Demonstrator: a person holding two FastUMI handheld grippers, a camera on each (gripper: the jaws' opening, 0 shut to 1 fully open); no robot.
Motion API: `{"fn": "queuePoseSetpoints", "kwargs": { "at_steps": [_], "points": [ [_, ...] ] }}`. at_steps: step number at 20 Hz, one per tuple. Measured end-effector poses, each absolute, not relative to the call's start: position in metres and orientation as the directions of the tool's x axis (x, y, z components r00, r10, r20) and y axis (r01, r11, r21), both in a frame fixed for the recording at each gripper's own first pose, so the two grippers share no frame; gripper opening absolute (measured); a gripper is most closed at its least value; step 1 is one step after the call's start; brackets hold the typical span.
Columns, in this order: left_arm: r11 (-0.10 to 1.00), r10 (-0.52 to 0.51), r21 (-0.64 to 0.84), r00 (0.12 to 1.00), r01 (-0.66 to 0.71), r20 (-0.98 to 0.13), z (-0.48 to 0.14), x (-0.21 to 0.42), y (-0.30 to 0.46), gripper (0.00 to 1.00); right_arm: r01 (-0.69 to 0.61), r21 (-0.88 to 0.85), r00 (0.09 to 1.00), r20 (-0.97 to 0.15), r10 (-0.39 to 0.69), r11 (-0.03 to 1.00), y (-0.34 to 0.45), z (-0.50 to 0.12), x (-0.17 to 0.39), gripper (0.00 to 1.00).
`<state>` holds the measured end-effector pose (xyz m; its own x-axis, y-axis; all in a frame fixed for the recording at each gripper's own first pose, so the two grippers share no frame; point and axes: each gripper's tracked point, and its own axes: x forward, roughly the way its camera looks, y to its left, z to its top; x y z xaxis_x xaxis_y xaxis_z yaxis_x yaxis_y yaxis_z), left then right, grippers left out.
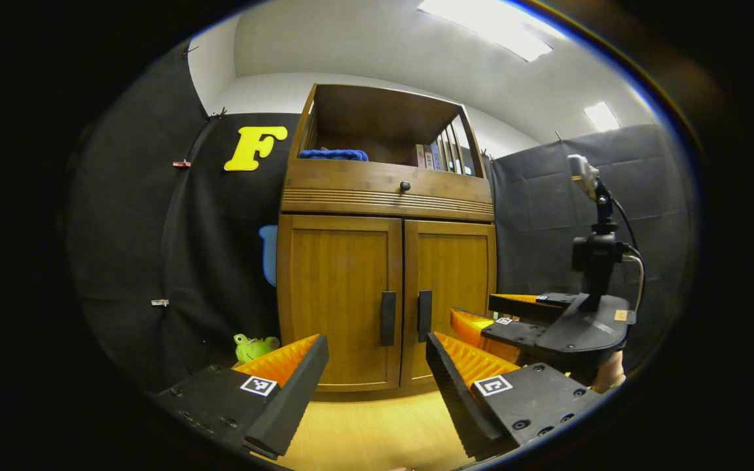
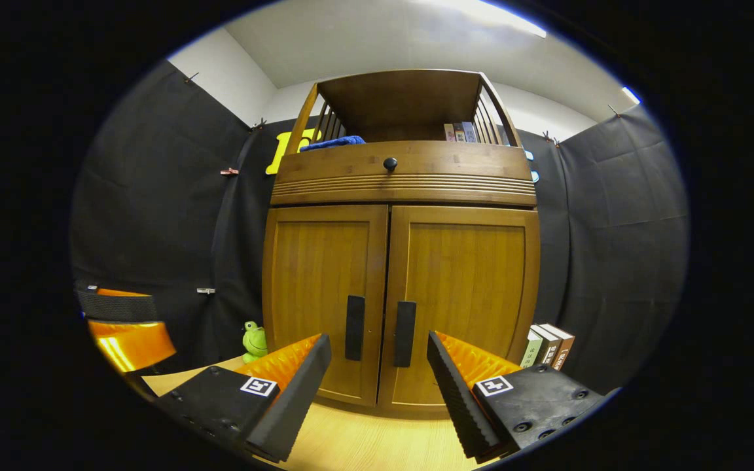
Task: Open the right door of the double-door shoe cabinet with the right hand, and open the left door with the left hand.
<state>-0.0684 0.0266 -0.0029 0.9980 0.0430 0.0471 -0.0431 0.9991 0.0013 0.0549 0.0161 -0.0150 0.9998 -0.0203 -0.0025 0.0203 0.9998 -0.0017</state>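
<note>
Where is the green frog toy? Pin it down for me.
The green frog toy sits on the floor against the black cloth wall, just left of the cabinet's left door in the right gripper view; the left gripper view shows it there too.

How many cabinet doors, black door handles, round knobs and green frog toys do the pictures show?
Cabinet doors: 2, left and right, both closed
Black door handles: 2
Round knobs: 1
Green frog toys: 1
Total: 6
</note>
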Motion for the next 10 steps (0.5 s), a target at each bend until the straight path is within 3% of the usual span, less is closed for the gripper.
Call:
{"fn": "queuePoseSetpoints", "kwargs": {
  "at_steps": [6, 10],
  "points": [
    [0.996, 0.086, 0.010, 0.996, -0.086, 0.032, -0.011, -0.076, 0.049, 0.92, 0.079, 0.004, 0.997, -0.024, -0.078, 0.997, 0.001, -0.032, 0.104, 0.94],
    [0.992, 0.127, -0.001, 0.991, -0.127, 0.036, -0.012, -0.079, 0.067, 0.92, 0.092, 0.000, 0.994, -0.058, -0.092, 0.996, -0.004, -0.052, 0.135, 0.88]
  ]
}}
